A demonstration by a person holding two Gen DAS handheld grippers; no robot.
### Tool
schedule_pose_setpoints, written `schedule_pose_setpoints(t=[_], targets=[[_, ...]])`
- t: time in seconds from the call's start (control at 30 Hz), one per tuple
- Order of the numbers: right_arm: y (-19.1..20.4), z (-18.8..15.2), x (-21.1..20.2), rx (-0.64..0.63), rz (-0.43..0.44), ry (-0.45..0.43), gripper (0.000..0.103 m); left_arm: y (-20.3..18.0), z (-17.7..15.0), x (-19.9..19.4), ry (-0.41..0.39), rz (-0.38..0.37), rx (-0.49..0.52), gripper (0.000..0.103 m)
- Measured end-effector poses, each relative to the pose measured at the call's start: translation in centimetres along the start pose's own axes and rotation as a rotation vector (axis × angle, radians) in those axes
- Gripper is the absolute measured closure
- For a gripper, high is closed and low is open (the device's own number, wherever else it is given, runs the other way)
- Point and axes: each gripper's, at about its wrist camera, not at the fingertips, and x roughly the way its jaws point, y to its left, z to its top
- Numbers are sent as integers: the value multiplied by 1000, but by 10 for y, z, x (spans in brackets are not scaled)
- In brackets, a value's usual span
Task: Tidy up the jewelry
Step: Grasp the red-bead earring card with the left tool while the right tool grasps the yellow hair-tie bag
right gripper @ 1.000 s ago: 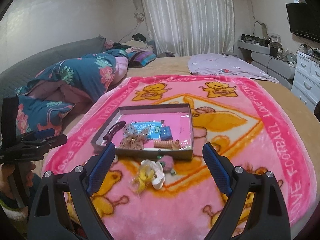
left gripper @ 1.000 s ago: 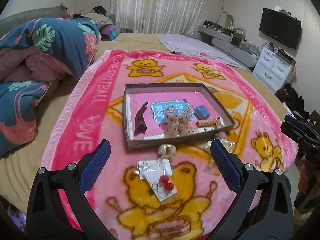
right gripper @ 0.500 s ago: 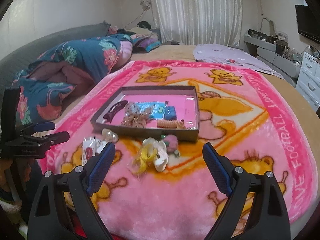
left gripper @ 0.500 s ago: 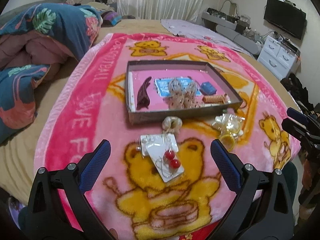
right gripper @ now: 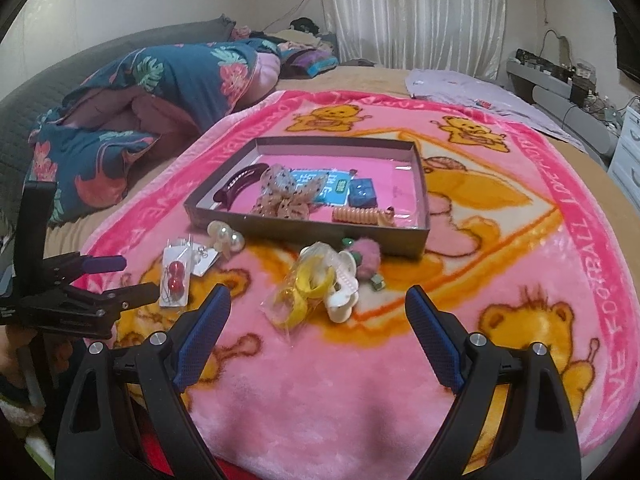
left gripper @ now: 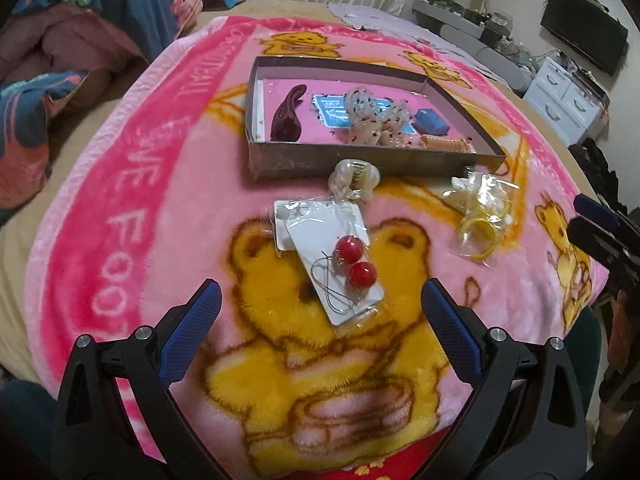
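A shallow grey box [left gripper: 360,160] [right gripper: 304,226] lies on the pink bear blanket and holds a dark hair clip, a spotted bow, a blue card, a small blue box and an orange coil. In front of it lie a bagged card with red ball earrings [left gripper: 340,264] [right gripper: 175,276], a pearl clip [left gripper: 354,178] [right gripper: 226,236], a bag with yellow rings [left gripper: 480,216] [right gripper: 308,284], a white clip [right gripper: 344,284] and a pink pompom [right gripper: 368,256]. My left gripper [left gripper: 320,300] hangs open just above the earring card. My right gripper [right gripper: 318,304] stands open near the yellow bag. Nothing is held.
A folded floral quilt [right gripper: 160,76] lies at the left of the bed. A lilac cloth [right gripper: 480,92] lies beyond the blanket. White drawers [left gripper: 568,100] and a TV [left gripper: 584,40] stand at the right. The blanket's front edge is close to both grippers.
Both grippers have come down toward the blanket and tilted further down; the loose items now look larger and closer. Both stay open, and no item has moved.
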Motion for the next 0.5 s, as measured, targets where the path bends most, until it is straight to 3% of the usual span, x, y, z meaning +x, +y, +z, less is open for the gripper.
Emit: schedule_pose_setpoints(t=[0.13, 0.2, 0.33, 0.5], targets=[[-2, 0, 13, -12, -2, 25, 15, -1, -1, 9, 10, -19, -14, 11], [-4, 1, 25, -17, -18, 48, 18, -3, -1, 15, 22, -22, -12, 23], [-6, 5, 41, -32, -14, 68, 24, -9, -2, 24, 36, -25, -7, 31], [-3, 10, 61, -58, -7, 94, 31, -10, 1, 28, 22, -1, 2, 52]])
